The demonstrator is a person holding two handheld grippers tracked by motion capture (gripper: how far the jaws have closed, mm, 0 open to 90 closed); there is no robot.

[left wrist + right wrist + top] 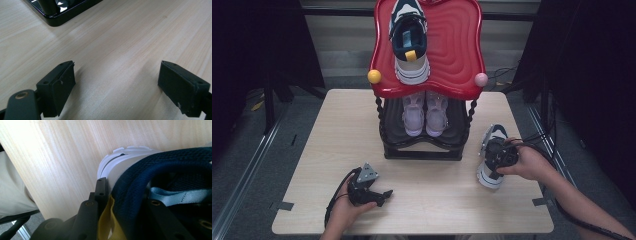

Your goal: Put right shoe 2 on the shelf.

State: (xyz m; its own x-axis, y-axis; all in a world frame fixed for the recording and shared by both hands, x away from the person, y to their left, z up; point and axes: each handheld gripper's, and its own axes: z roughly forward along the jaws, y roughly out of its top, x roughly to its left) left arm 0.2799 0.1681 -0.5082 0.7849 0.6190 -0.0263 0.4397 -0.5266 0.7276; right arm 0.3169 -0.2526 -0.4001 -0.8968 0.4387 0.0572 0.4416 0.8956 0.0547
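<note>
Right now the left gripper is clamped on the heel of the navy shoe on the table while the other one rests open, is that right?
Not quite: it is the right gripper that is clamped on the heel of the navy shoe, as the right gripper view shows. The left gripper is the one resting open on the table.

High view looks down; claw views skim the shared table [427,195] closely.

Even overhead light brightens the worktop [427,200]; surroundings stay dark. Glare streaks the red shelf [457,45]. Close gripper views blur nearby.
</note>
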